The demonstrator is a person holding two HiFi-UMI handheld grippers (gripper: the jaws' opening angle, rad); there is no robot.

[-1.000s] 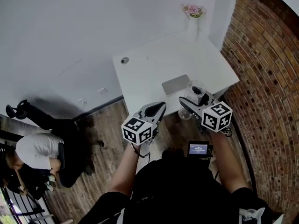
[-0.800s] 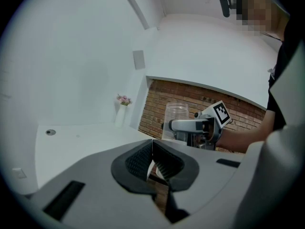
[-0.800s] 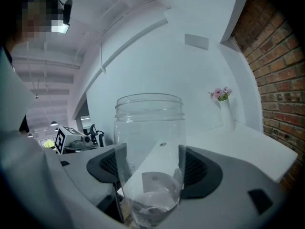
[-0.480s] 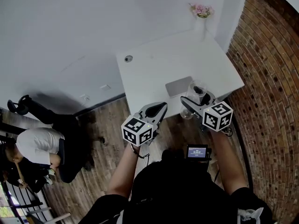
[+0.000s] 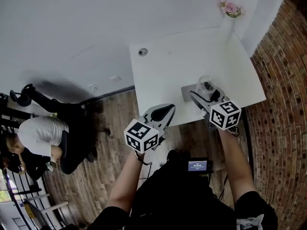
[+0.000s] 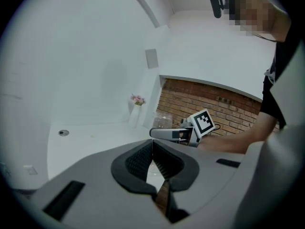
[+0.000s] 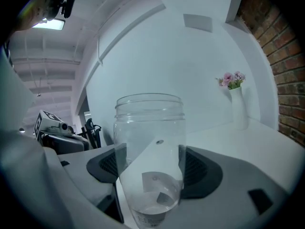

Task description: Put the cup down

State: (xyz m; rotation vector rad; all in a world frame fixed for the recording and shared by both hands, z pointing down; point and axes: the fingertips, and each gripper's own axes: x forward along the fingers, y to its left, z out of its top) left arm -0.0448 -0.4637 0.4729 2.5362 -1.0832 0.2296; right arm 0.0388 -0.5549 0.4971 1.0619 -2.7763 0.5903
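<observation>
Item: clear glass cup point(image 7: 150, 142), upright and empty, sitting between the pads of the right gripper point(image 7: 150, 168), which is clamping it on both sides. Location: hanging at the near right part of the white table point(image 5: 182, 66), by a grey mat point(image 5: 187, 91); whether its base is touching is not showing. Left gripper point(image 6: 152, 159): jaws pressing together on nothing, hovering off the table's near edge above the wood floor point(image 5: 115, 123). Also: vase of pink flowers point(image 5: 231, 8) standing at the far corner

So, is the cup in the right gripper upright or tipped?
Upright: the cup stands vertical, mouth up, clamped in the right gripper.
</observation>
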